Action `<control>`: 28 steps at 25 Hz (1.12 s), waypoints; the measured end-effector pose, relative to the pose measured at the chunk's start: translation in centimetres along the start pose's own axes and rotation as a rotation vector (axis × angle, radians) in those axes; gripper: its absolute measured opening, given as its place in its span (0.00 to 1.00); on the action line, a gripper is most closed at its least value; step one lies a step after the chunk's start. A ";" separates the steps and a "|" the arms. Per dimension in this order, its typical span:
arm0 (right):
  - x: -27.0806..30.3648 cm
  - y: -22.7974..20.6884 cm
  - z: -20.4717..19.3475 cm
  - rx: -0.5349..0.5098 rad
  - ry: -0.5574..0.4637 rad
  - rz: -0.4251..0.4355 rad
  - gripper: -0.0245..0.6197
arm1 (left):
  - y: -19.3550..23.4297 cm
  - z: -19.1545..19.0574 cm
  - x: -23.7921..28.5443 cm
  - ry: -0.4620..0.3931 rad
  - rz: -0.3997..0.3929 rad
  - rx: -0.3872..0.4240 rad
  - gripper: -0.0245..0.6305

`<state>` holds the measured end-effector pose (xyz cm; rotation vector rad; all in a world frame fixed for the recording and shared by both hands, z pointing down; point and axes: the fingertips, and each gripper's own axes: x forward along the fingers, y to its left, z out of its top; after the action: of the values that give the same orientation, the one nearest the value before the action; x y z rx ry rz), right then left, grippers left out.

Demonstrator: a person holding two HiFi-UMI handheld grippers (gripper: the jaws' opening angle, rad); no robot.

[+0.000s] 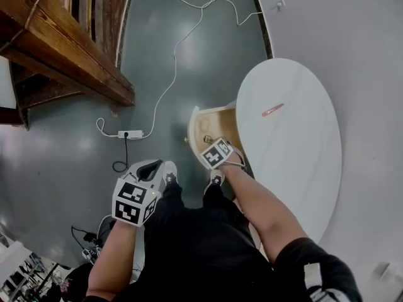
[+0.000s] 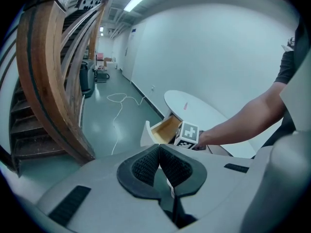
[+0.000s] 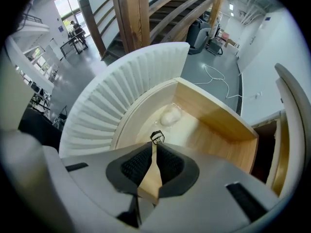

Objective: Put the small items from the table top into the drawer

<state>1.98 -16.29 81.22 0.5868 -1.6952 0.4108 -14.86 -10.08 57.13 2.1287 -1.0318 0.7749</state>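
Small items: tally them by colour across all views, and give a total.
Pink: 1, slim item on the table top.
Black: 1, wire piece pinched in the right claw.
Whitish: 1, lump in the drawer.
Total: 3

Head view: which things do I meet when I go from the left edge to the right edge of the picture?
Wooden staircase → power strip → open drawer → pink item, which lies on the white table top.
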 end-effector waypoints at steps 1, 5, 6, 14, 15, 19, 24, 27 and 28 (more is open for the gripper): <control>-0.6 0.0 0.1 0.017 -0.016 0.002 0.06 | -0.2 0.3 0.1 -0.004 -0.004 0.007 0.06; -3.9 -0.1 0.9 0.082 -0.105 0.009 0.06 | -1.1 1.7 0.3 -0.020 -0.020 0.043 0.06; -5.0 0.0 1.2 0.101 -0.133 0.015 0.06 | -1.3 2.0 0.3 -0.025 -0.024 0.052 0.06; -15.5 -0.1 2.4 0.316 -0.441 0.088 0.06 | -3.9 4.5 0.7 -0.056 -0.054 0.129 0.06; -16.9 -0.3 2.4 0.342 -0.481 0.090 0.06 | -4.3 4.9 0.7 -0.061 -0.058 0.139 0.06; -22.1 -2.0 1.7 0.425 -0.615 0.059 0.06 | -5.8 6.0 1.0 -0.080 -0.078 0.176 0.06; -26.3 -4.0 0.1 0.500 -0.710 0.020 0.05 | -7.6 7.1 1.6 -0.090 -0.099 0.218 0.06; -27.5 -5.2 -1.0 0.529 -0.737 -0.009 0.05 | -8.7 7.8 2.1 -0.091 -0.111 0.236 0.06; -27.7 -5.5 -1.4 0.537 -0.741 -0.019 0.05 | -9.0 8.1 2.3 -0.091 -0.116 0.244 0.06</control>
<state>10.17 -15.63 54.18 1.2603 -2.2875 0.7015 -4.40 -12.76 51.16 2.4280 -0.8868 0.7875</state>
